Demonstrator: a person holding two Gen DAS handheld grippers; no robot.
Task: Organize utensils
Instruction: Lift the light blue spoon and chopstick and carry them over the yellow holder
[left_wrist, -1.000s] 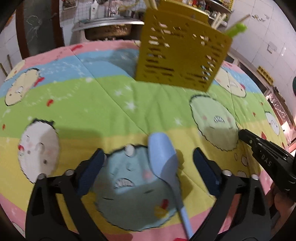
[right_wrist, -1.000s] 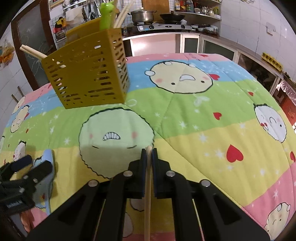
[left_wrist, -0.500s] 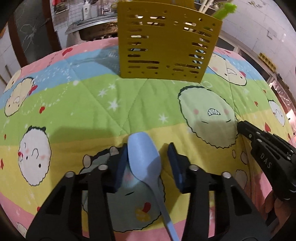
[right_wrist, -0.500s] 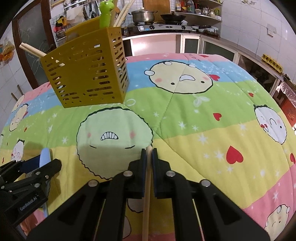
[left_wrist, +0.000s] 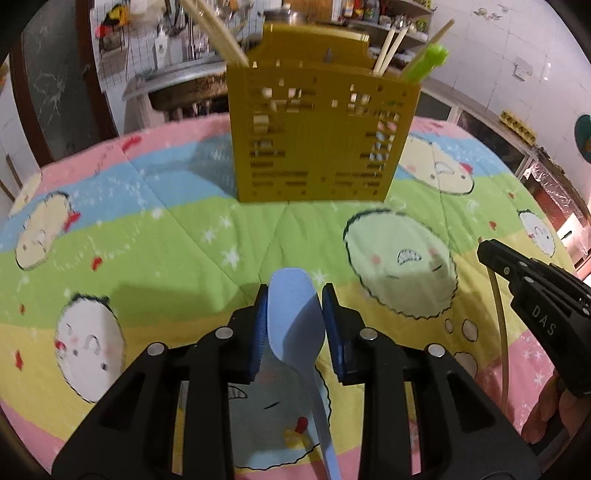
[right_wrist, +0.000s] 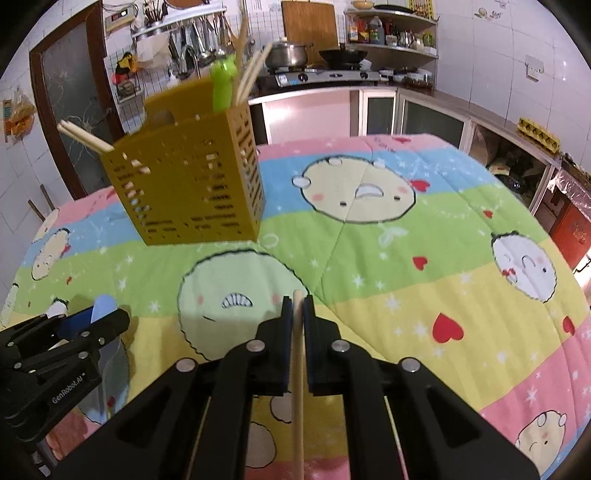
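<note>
Left gripper (left_wrist: 293, 314): jaws, wide apart a second ago, have just been closing and now clamp the bowl of the blue spoon (left_wrist: 295, 325), its handle trailing back over the quilt (left_wrist: 147, 236). Right gripper (right_wrist: 294, 314): jaws remain together on a wooden chopstick (right_wrist: 297, 387). Both utensils appear secured, ready for carrying to the yellow holder (left_wrist: 317, 140) standing beyond on the quilt.

Spoon handle (left_wrist: 325, 435) cut off below
</note>
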